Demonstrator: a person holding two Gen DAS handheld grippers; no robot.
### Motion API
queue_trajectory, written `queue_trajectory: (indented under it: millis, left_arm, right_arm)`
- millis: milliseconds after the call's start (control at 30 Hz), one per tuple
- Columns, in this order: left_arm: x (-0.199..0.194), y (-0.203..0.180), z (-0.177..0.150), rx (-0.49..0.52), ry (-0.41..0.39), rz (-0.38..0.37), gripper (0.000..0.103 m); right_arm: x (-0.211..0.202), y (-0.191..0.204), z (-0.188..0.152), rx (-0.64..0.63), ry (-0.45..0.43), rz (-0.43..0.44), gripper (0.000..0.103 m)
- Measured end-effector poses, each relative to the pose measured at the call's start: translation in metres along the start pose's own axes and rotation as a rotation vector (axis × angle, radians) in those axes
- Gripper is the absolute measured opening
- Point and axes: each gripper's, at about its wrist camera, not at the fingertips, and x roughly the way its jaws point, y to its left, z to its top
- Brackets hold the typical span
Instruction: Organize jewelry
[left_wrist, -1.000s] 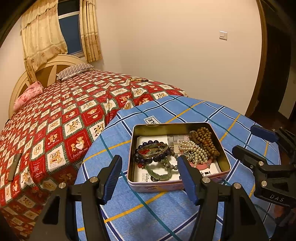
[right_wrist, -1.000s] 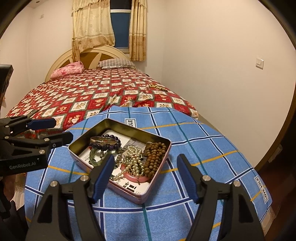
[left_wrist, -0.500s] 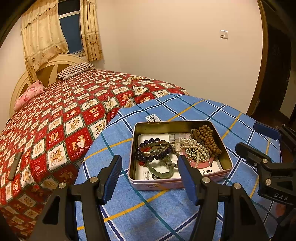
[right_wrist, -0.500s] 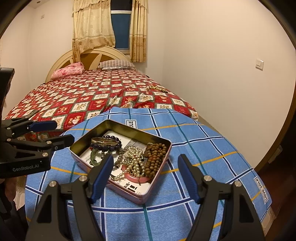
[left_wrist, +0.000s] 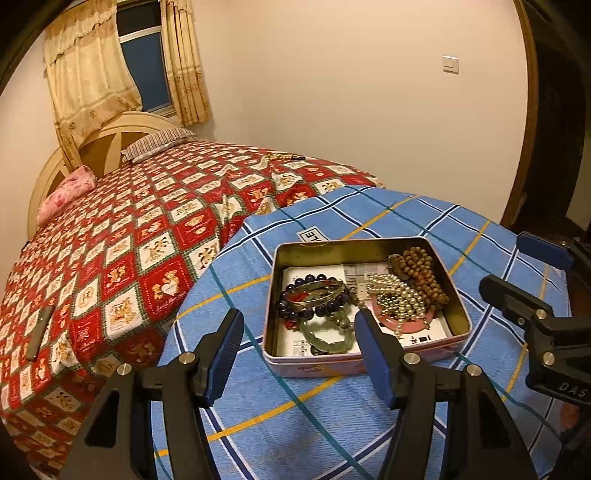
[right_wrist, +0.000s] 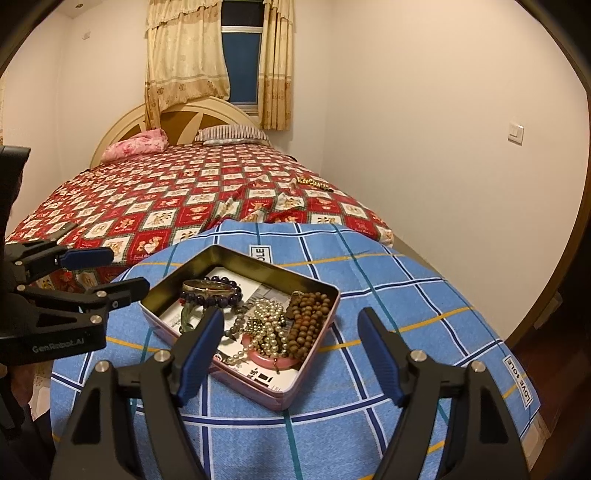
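An open pink tin (left_wrist: 458, 295) (right_wrist: 314, 376) sits on a round table with a blue checked cloth (left_wrist: 295, 417) (right_wrist: 406, 295). Inside lie a pearl necklace (left_wrist: 397, 295) (right_wrist: 267, 321), brown wooden beads (left_wrist: 421, 271) (right_wrist: 308, 319), a dark purple bead bracelet with a metal bangle (left_wrist: 314, 295) (right_wrist: 210, 291), a green jade bracelet (left_wrist: 325, 339) and a pink bangle (left_wrist: 413, 326) (right_wrist: 273, 360). My left gripper (left_wrist: 299, 339) (right_wrist: 107, 271) is open and empty, just short of the tin's near left side. My right gripper (right_wrist: 291, 339) (left_wrist: 517, 266) is open and empty, at the tin's right side.
A bed with a red patterned quilt (left_wrist: 129, 240) (right_wrist: 177, 199) lies behind the table. A bead string (right_wrist: 314, 182) lies on the quilt near the wall. A dark flat object (left_wrist: 38, 332) lies on the bed's left part. A doorway (left_wrist: 554, 129) is on the right.
Both grippers have drawn back and risen slightly from the tin; it sits a bit farther and lower in both views. Jaws stay open.
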Motion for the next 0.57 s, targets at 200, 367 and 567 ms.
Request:
queue_trajectory:
  millis: [200,367,567]
  left_arm:
    - [0.0011,0.0026,-0.001,-0.007,0.004,0.021,0.064]
    - [-0.0007,0.0017,-0.0028,0.004,-0.014,0.022,0.066]
    - [-0.0028,0.0002,-0.0035,0.012,-0.024,0.02,0.066]
  right_arm:
    - [0.0005,-0.0008,-0.0002,0.002,0.003,0.002,0.077]
    - [0.0008,-0.0015,0.0,0.001,0.003,0.001,0.077]
    - [0.0031,-0.0047,-0.0059,0.008,0.009,-0.008,0.078]
